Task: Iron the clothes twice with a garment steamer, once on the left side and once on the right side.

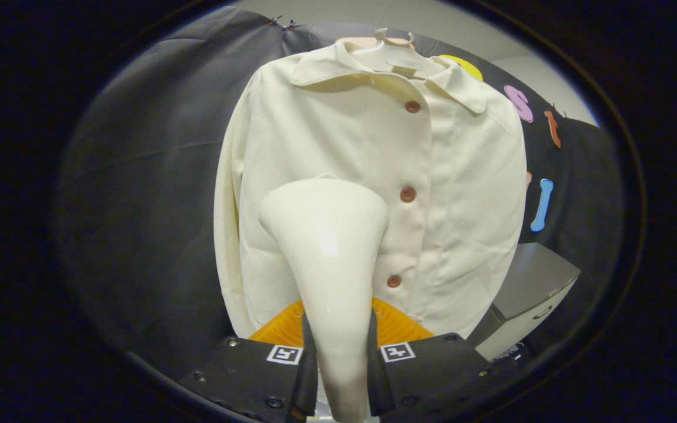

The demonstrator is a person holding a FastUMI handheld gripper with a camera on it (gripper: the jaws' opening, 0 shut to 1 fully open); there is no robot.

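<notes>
Garment steamer (329,235): held upright in the claw (341,358), both fingers pressed against its narrow handle, its wide head against the left front panel of the shirt (462,194). Shirt: cream, collared, on a hanger (394,50) before the booth wall, three brown buttons (408,194) down its placket, just right of the steamer head. Grey cabinet (529,299) to the lower right, beyond the shirt hem.

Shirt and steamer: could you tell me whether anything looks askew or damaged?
Nothing stands out. The shirt hangs buttoned on its hanger, and the tongs are shut on the steamer, whose head is against the shirt beside the buttons.
</notes>
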